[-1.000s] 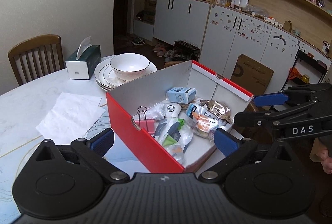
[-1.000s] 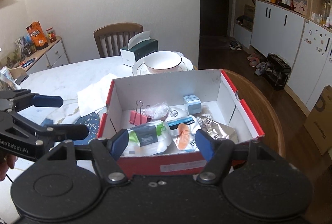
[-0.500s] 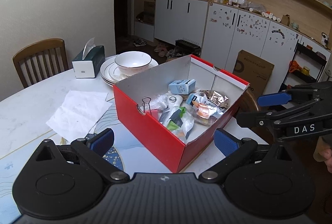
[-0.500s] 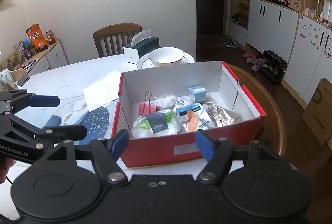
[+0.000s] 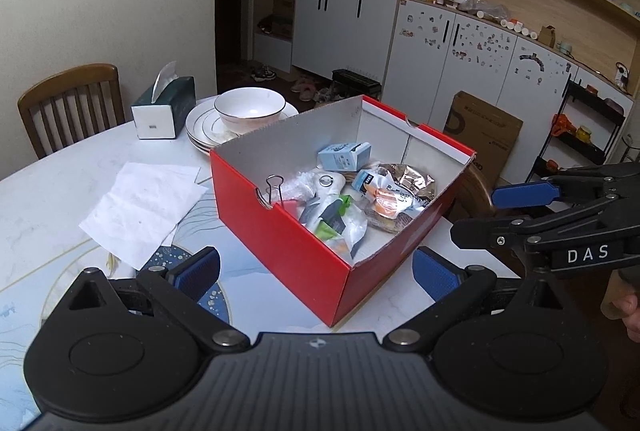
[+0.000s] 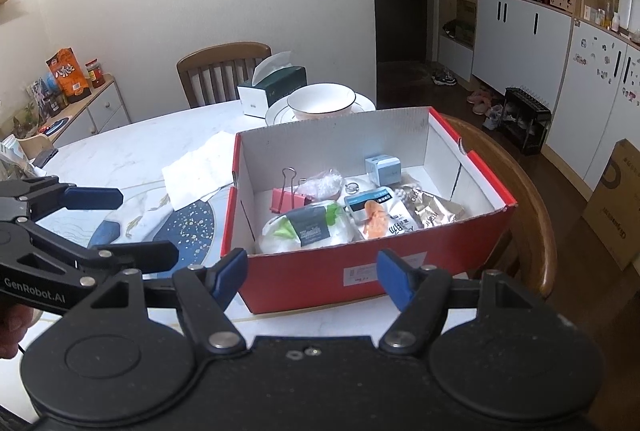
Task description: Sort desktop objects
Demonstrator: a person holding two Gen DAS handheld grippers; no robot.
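Note:
A red cardboard box (image 5: 280,243) (image 6: 440,251) stands open on the white table. It holds a pink binder clip (image 6: 286,197), a small light-blue carton (image 5: 344,157), a white-and-green packet (image 6: 308,227), an orange-printed snack packet (image 6: 374,211) and a foil packet (image 6: 432,209). My left gripper (image 5: 316,271) hangs open just short of the box's near corner, with nothing between its blue pads. My right gripper (image 6: 312,269) is open too, in front of the box's long red side. In the left wrist view the right gripper (image 5: 520,211) shows to the right of the box.
White paper napkins (image 5: 140,203) lie left of the box on a blue patterned mat (image 6: 188,227). Behind it are a bowl on stacked plates (image 5: 248,107) and a green tissue box (image 5: 164,109). Wooden chairs stand at the far side (image 5: 68,103) and beside the box (image 6: 520,191).
Both grippers have drawn back from the box, which now looks smaller and farther off in both views. Their jaws stay as wide as before, and the box's contents have not moved.

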